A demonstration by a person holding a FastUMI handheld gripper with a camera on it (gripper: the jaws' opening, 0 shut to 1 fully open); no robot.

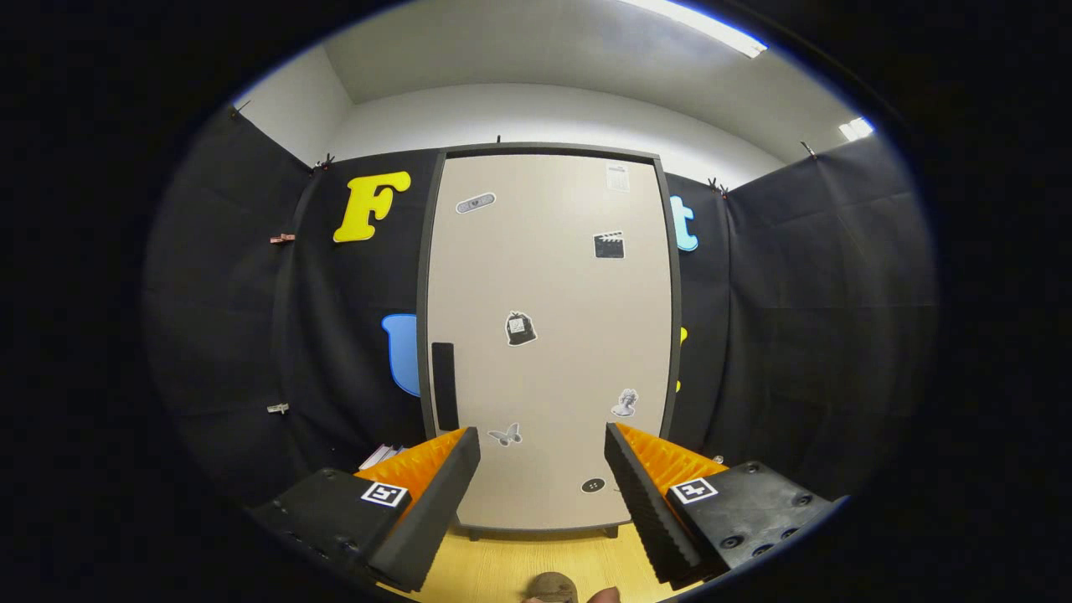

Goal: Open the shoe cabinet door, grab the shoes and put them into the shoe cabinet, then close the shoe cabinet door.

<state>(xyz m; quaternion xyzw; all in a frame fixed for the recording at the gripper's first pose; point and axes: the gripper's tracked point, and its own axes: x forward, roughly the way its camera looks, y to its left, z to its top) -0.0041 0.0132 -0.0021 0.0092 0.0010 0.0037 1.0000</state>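
Gripper [543, 469], fingers spread wide & holding nothing, faces the tall beige sticker-dotted shoe cabinet door [548, 335], closed; step one looks pending: reach its black vertical handle [444, 385].

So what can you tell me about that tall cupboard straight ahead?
The shoe cabinet stands upright on the wooden floor against the black cloth wall, beyond the open tongs, which touch nothing. Its pale beige door is shut inside a dark grey frame, with a black vertical handle near the left edge. Small stickers dot the door. It looks like smooth laminated board on short dark feet.
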